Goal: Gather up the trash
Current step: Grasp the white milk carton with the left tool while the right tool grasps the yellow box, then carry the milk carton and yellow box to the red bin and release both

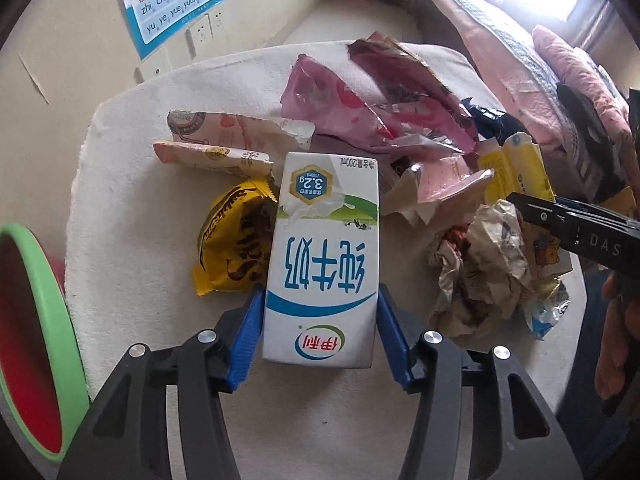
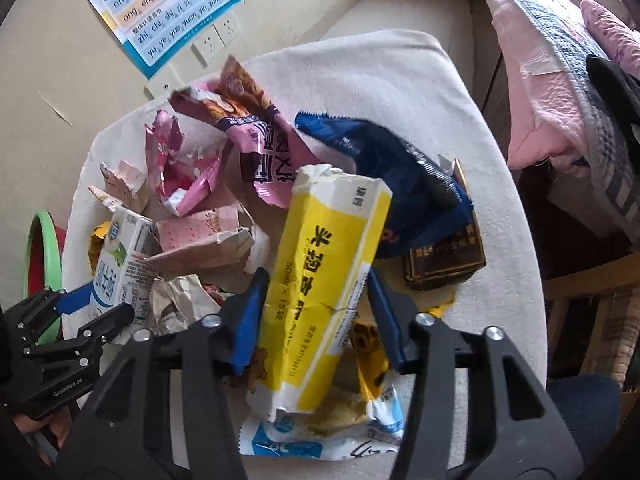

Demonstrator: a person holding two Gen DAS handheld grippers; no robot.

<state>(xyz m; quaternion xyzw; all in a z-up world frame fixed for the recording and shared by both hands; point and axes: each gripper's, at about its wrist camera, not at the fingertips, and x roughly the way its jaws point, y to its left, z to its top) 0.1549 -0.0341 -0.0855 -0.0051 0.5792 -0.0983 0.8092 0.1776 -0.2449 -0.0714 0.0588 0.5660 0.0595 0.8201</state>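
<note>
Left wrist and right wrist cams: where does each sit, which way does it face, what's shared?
Left wrist: on the left hand-held gripper, looking along its blue fingers closed on the milk carton; the right hand-held gripper enters at right.
Right wrist: on the right hand-held gripper, fingers astride the yellow box.
Shared: milk carton, cloth-covered table, green-rimmed bin, wall poster.

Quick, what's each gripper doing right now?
Left gripper: shut on the milk carton.
Right gripper: shut on the yellow box.
</note>
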